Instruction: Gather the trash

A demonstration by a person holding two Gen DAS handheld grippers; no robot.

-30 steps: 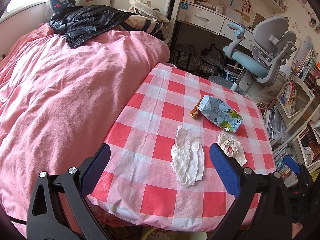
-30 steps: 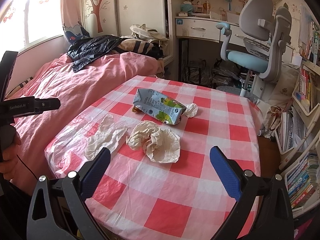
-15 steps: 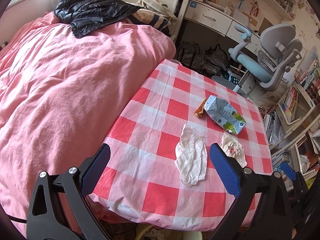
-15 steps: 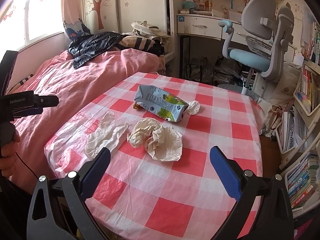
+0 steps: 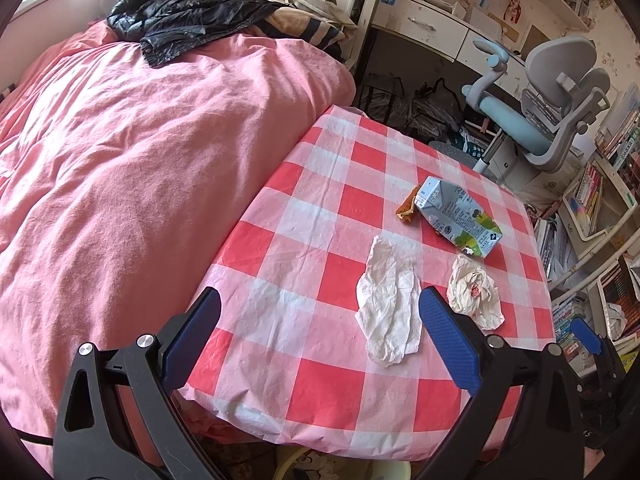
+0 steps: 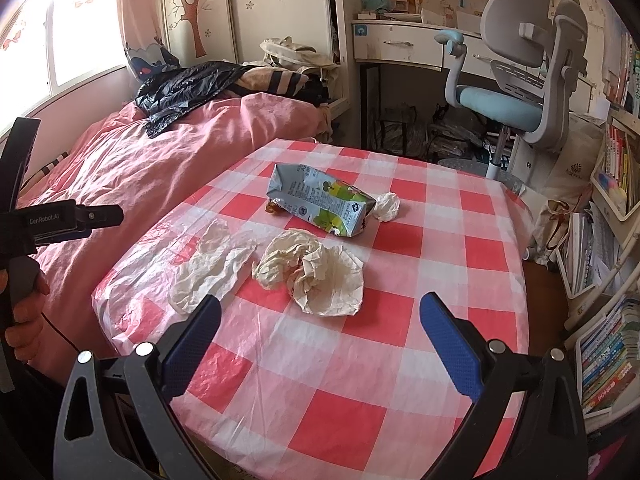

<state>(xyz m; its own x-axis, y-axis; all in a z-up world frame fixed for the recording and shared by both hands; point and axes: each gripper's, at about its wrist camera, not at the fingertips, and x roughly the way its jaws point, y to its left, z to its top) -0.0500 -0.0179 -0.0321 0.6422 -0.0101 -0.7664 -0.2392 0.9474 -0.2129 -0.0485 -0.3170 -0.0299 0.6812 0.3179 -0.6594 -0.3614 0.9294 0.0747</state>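
Trash lies on the red-and-white checked table (image 5: 320, 216) (image 6: 400, 340). A crushed drink carton (image 5: 458, 216) (image 6: 320, 199) sits toward the far side with an orange scrap (image 5: 407, 209) tucked at its end. Nearer lie a flat white tissue (image 5: 388, 308) (image 6: 212, 266) and a crumpled paper wrapper (image 5: 474, 294) (image 6: 316, 270). A small white paper ball (image 6: 387, 206) rests beside the carton. My left gripper (image 5: 320, 334) hovers open over the table's near edge, the flat tissue just inside its right finger. My right gripper (image 6: 320, 338) stands open, short of the crumpled wrapper.
A bed with a pink cover (image 5: 140, 152) abuts the table's left side, a black jacket (image 5: 184, 16) lying on it. A grey-blue desk chair (image 6: 520, 92) and a white desk (image 6: 400, 46) stand beyond. Bookshelves (image 6: 612, 240) line the right. A hand (image 6: 24, 312) holds the left gripper's handle.
The left gripper's view has swung left and back a little, showing more of the bed. The right gripper has edged slightly closer to the wrapper. Both stay open; no trash has moved.
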